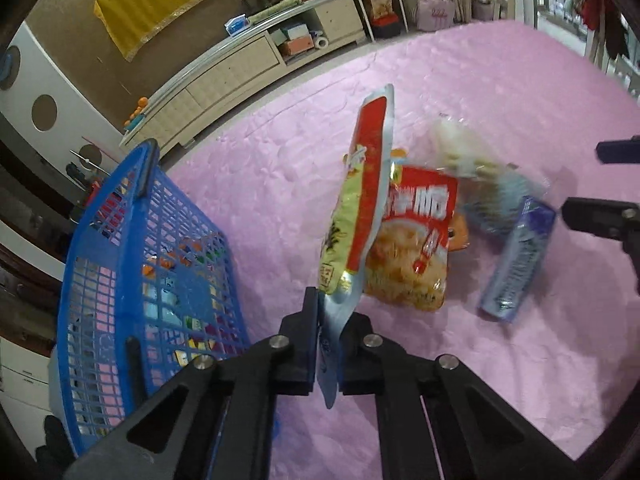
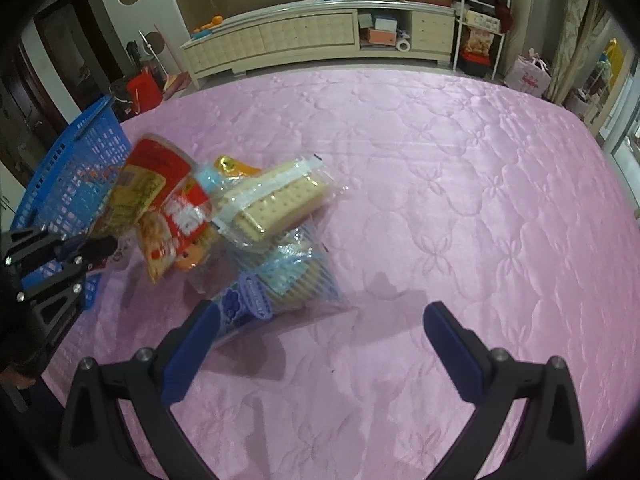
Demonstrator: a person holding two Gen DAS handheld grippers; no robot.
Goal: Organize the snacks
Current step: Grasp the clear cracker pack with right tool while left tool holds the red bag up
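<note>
While pinched by left tool (image 1: 329, 344), red packet (image 1: 366, 200).

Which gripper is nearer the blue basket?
Left. The left gripper, shut on a snack packet, sits right beside the blue basket; the right gripper hangs open beyond the snack pile.

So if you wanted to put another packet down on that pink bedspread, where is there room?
Plenty on the pink bedspread, from the snack pile across to the far side and the cabinet end. Bare too between the open right gripper. It is crowded from the pile to the blue basket, where the left gripper grips a red and yellow packet.
</note>
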